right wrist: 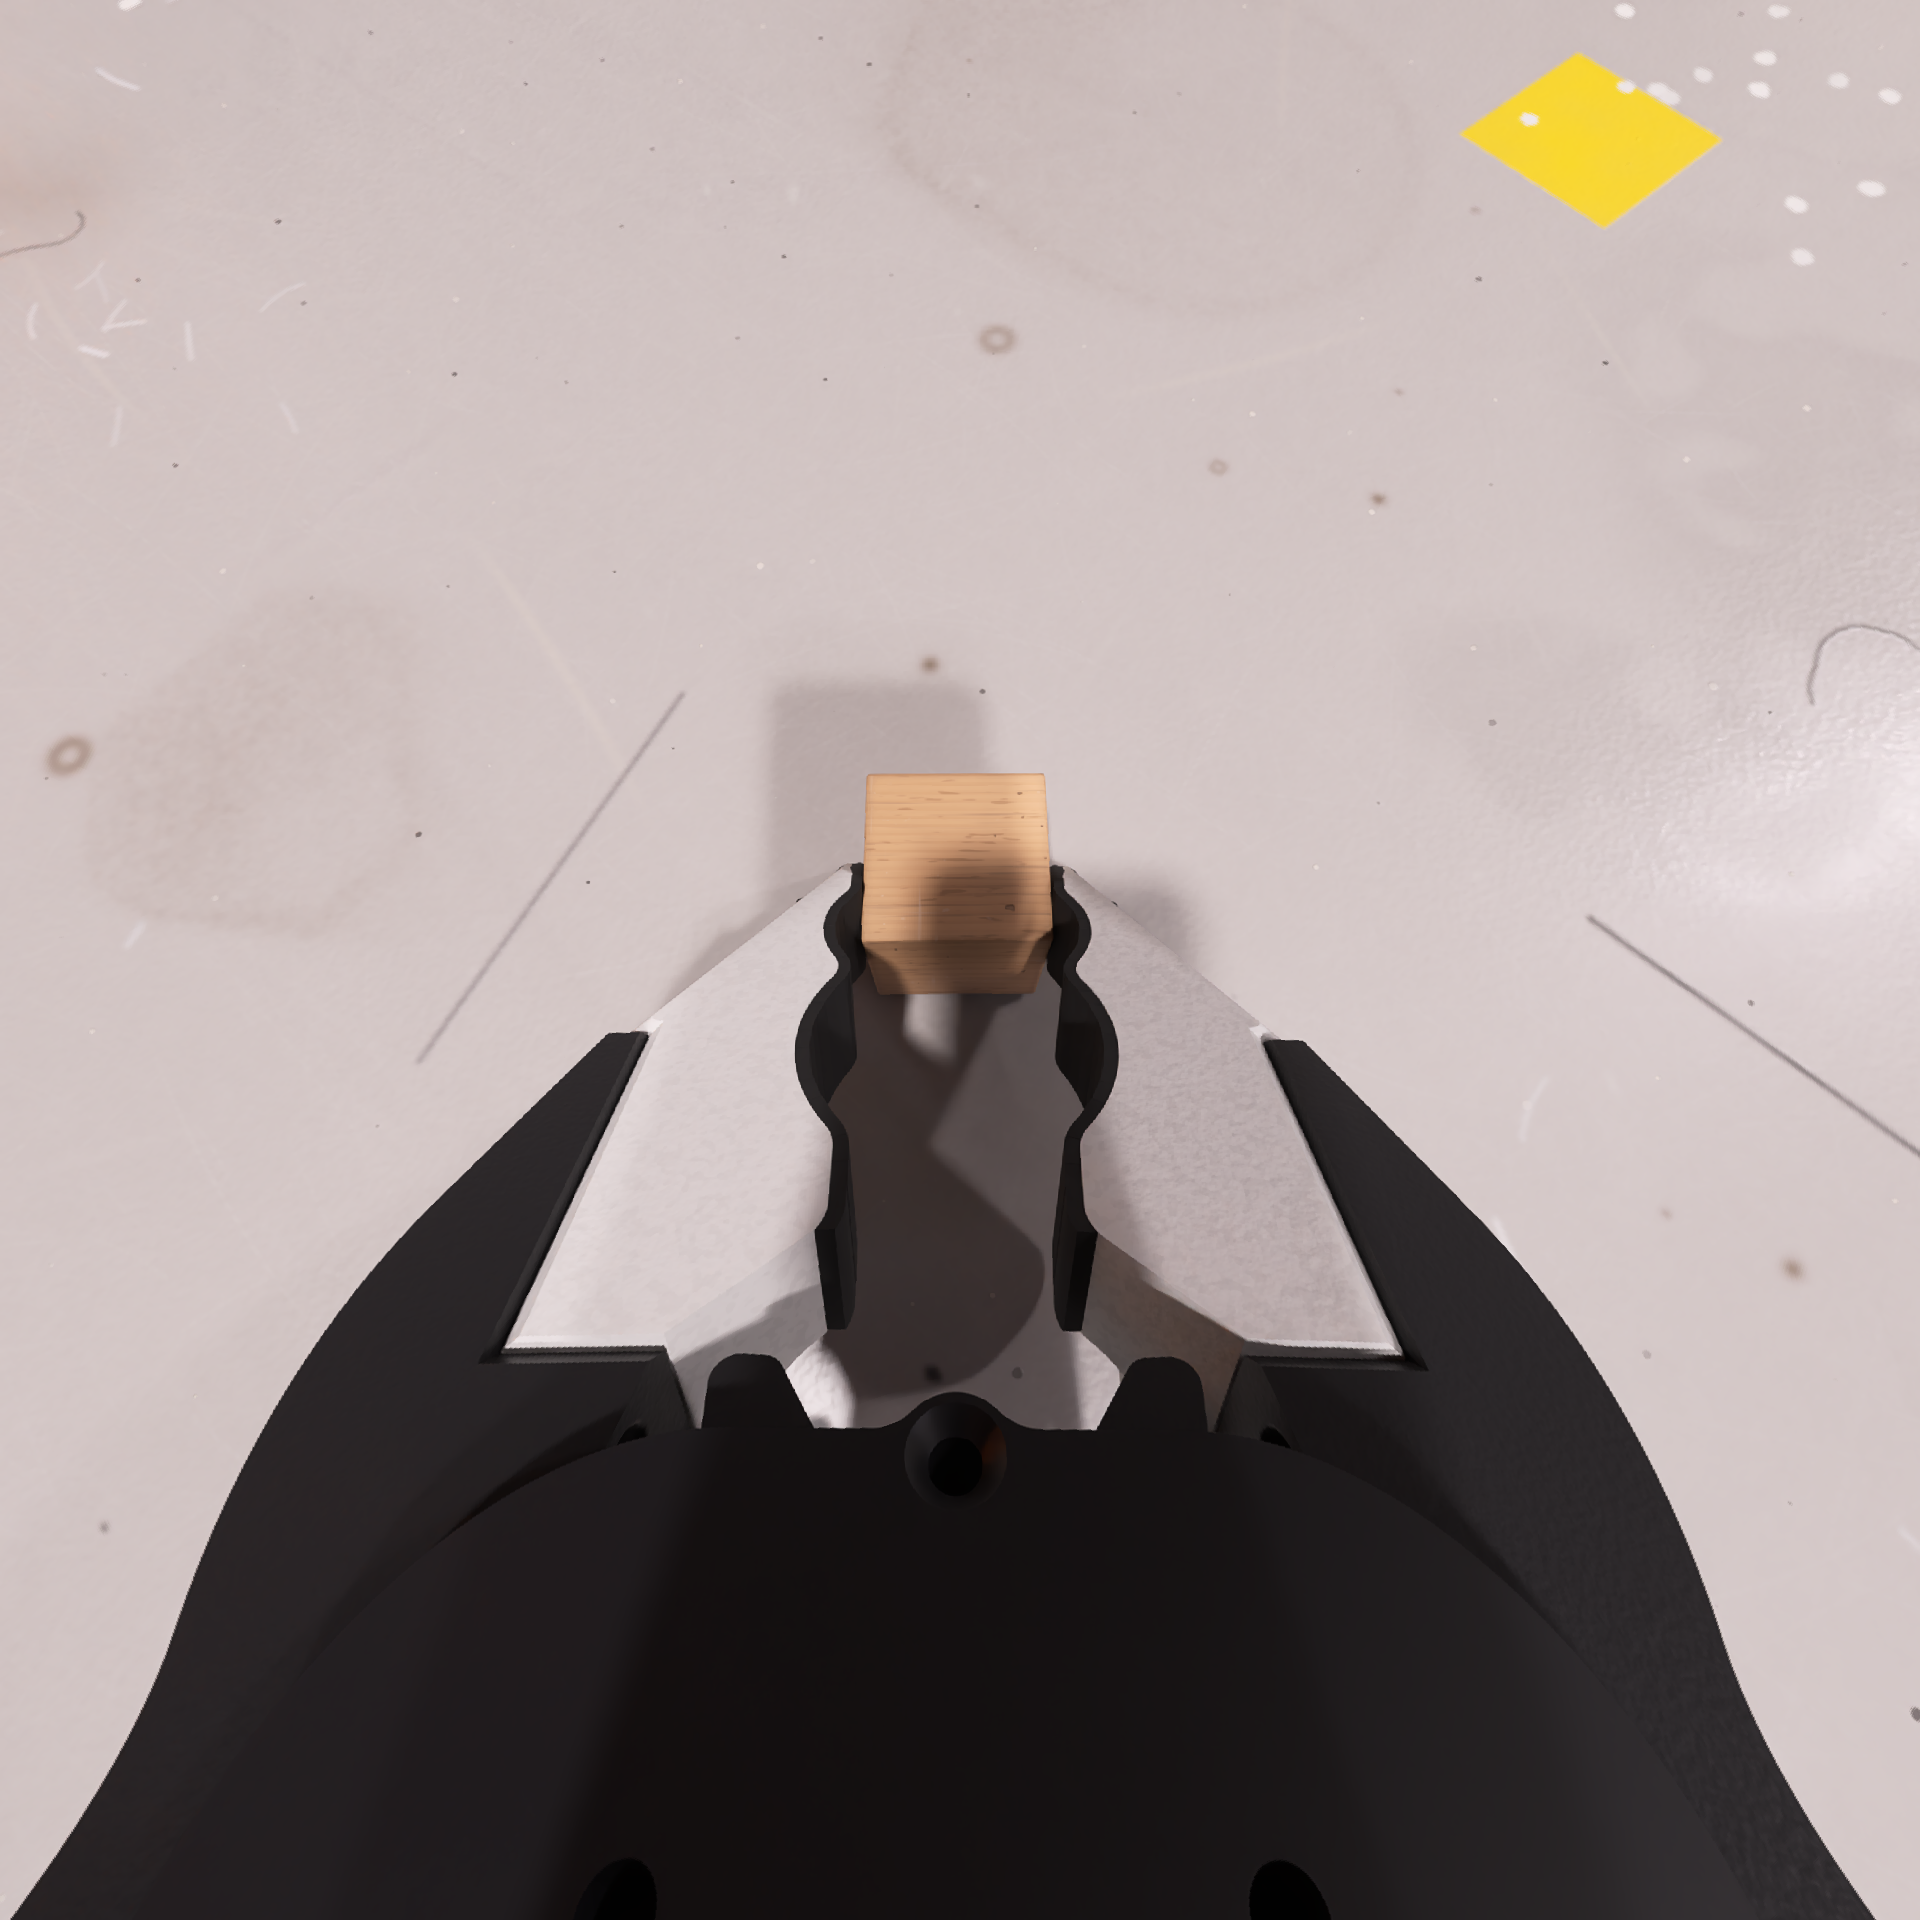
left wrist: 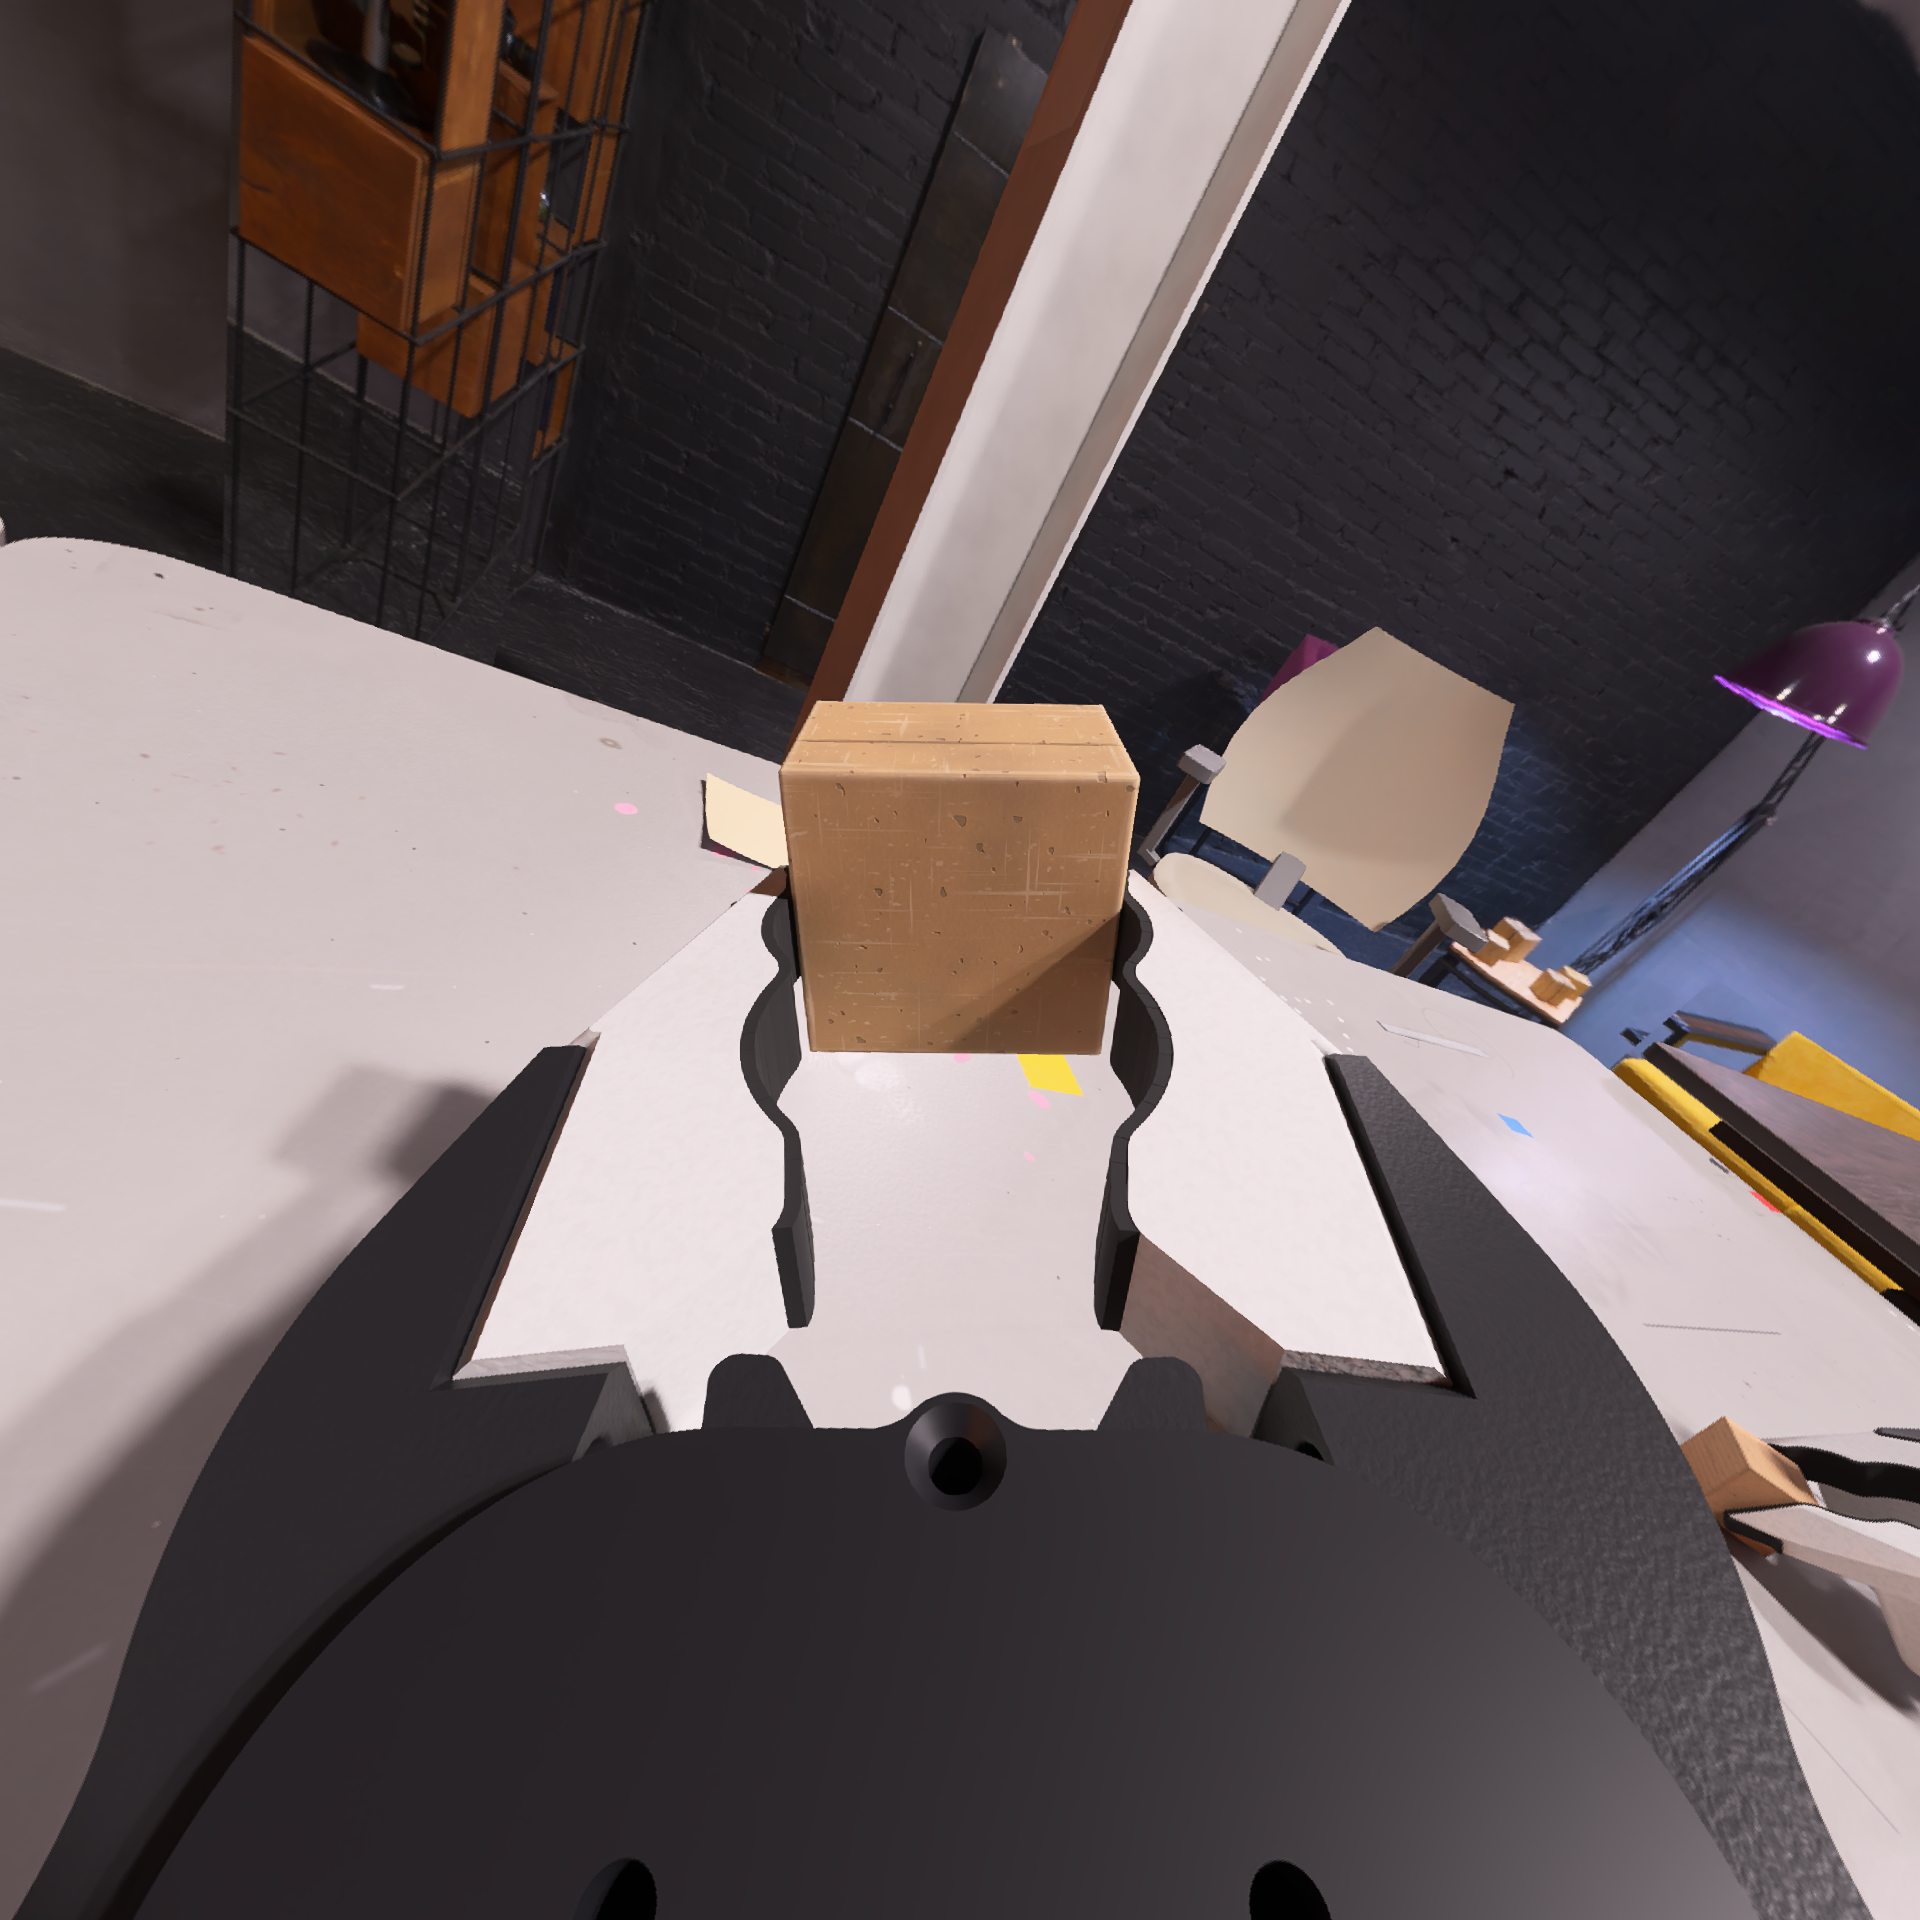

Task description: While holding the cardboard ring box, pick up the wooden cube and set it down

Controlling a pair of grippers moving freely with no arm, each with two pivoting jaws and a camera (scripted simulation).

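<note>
- In the left wrist view, far to the left, we see a brown wooden cabinet in a black metal grid frame [left wrist: 416, 208] standing against the dark brick wall [left wrist: 1455, 364].
- In the middle of this view, the left gripper [left wrist: 956, 914] holds the brown square cardboard ring box [left wrist: 956, 883]; its two fingers [left wrist: 774, 997] press on the left and right sides of the box, so they are closed on it.
- The box is upright, and we see the pale grey scratched worktop [left wrist: 260, 883] below it, with a small flat yellow patch [left wrist: 1049, 1072] just under its lower edge.
- To the right, behind the worktop, there is a beige chair with a curved back [left wrist: 1351, 779], and farther right a purple lamp shade [left wrist: 1813, 686].
- At the lower right edge of this view, the right gripper [left wrist: 1803, 1501] shows with the small light wooden cube [left wrist: 1740, 1465] at its tips.
- In the right wrist view, the right gripper [right wrist: 956, 914] looks down on the worktop [right wrist: 416, 416]; its fingers [right wrist: 844, 935] are narrow and touch both sides of the wooden cube [right wrist: 951, 883], so they hold it.
- A dark shadow lies on the worktop just behind the cube; we cannot tell if the cube touches the worktop.
- At the upper right of this view, a yellow diamond-shaped patch [right wrist: 1590, 138] lies flat on the worktop, well apart from the cube.
</note>
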